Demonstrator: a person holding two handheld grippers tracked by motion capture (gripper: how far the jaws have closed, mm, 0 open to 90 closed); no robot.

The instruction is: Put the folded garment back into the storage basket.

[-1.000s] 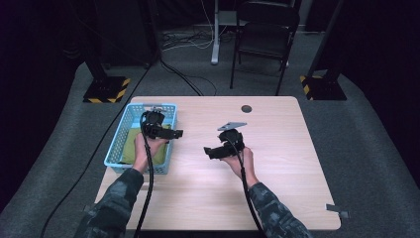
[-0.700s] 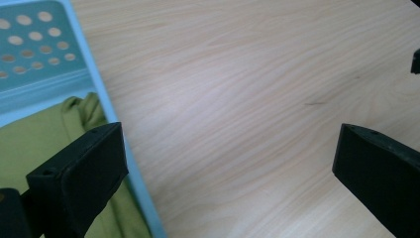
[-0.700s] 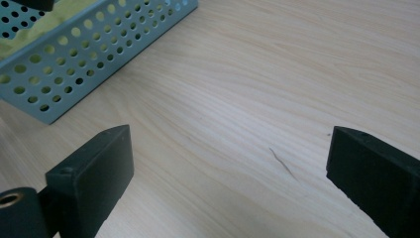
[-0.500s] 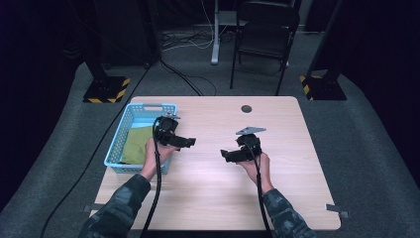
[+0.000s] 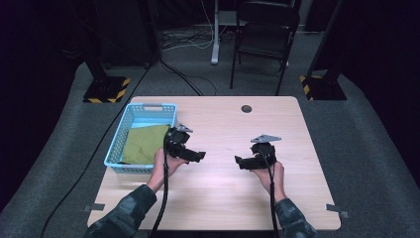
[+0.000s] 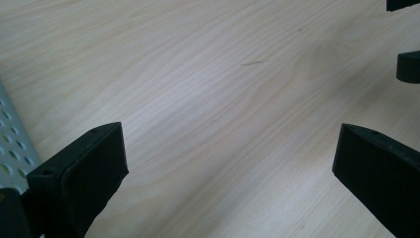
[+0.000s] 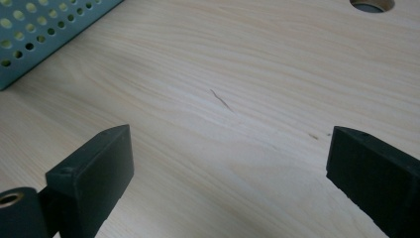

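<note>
My left gripper (image 5: 200, 156) hovers low over the wooden table (image 5: 218, 198), just right of a blue plastic basket (image 5: 119, 144). It points right, and in the left gripper view its gripper (image 6: 223, 168) stands wide open over bare wood. A folded olive-green cloth (image 5: 146, 143) lies in the basket. My right gripper (image 5: 237, 161) points left toward the other one, a short gap between them. In its own view the right gripper (image 7: 228, 173) is wide open with nothing between the jaws.
A round cable hole (image 5: 246, 108) sits near the table's far edge, and the hole (image 7: 371, 5) shows again at top right. The basket's perforated wall (image 7: 44, 25) shows at top left. A black chair (image 5: 265, 34) and stand bases are on the floor beyond.
My left gripper has come off the basket, moving right and nearer over the bare table. The right gripper has also shifted right and nearer. Both stay open.
</note>
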